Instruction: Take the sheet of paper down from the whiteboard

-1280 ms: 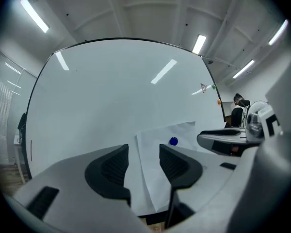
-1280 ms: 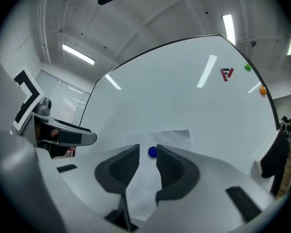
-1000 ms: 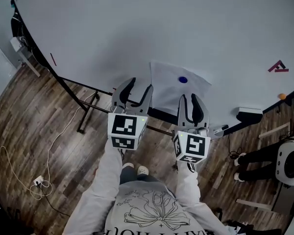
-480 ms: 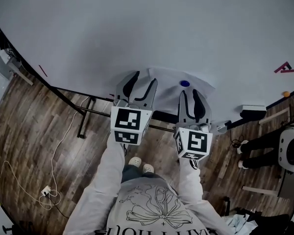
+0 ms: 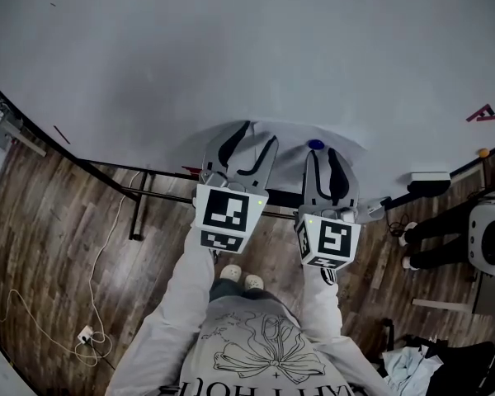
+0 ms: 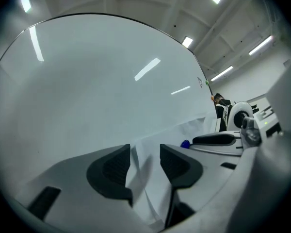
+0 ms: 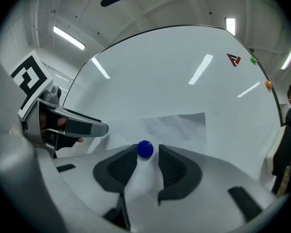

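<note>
The sheet of paper (image 5: 287, 147) hangs low on the whiteboard (image 5: 247, 48), just above its bottom rail. It is pinned by a round blue magnet (image 7: 145, 149), the only fastener that shows. The sheet is creased, and its left edge bows off the board instead of lying flat. The left gripper (image 6: 145, 152) points level at that loose edge. Its fingers (image 6: 111, 166) stand apart with the raised fold of paper between them, close to one pad, and neither pad looks to be pressing it. The right gripper (image 7: 148, 157) is aimed at the magnet. Its fingers (image 7: 172, 166) have just been opening and now stand fairly wide, with the magnet at their tips in the gap, touched by neither. The sheet looks thin, light and limp, so it will probably sag or slide once the magnet comes off, and it would likely tear or crumple if dragged out from under it. The lifted left edge seems the best place to take hold, pinched gently and well in from the very rim. The magnet looks small, smooth and domed, so it could squirt out of a shallow grip. It is better gripped squarely across its sides and pulled straight away from the board.
</note>
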Action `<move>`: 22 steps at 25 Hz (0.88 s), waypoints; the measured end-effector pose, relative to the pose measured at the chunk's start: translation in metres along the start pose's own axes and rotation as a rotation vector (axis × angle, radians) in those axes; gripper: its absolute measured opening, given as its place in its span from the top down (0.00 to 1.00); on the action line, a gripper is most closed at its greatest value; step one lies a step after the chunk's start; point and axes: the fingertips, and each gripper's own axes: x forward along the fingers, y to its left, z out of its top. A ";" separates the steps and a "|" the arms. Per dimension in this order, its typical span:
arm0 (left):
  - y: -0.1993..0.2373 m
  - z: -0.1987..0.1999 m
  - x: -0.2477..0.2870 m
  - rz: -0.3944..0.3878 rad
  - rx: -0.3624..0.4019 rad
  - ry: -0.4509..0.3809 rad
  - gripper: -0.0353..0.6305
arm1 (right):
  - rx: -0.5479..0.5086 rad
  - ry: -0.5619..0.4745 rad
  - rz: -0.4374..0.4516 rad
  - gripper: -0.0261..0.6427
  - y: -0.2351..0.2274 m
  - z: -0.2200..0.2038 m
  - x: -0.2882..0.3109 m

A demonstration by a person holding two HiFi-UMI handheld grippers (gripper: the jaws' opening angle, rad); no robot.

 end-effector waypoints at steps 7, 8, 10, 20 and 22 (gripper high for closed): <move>0.001 0.002 -0.001 -0.043 -0.016 -0.016 0.66 | 0.001 0.008 -0.029 0.78 -0.002 0.000 0.001; 0.001 0.003 -0.001 -0.047 -0.017 -0.021 0.67 | 0.000 0.010 -0.031 0.78 -0.001 0.000 0.000; -0.001 0.006 -0.001 -0.056 -0.022 -0.031 0.69 | -0.002 0.013 -0.034 0.78 -0.001 -0.001 0.000; 0.006 0.001 0.005 -0.003 -0.011 -0.006 0.89 | -0.009 0.012 -0.038 0.78 0.000 0.002 0.001; 0.010 -0.002 0.005 0.008 -0.013 0.005 0.92 | -0.010 0.014 -0.036 0.78 0.002 0.002 0.002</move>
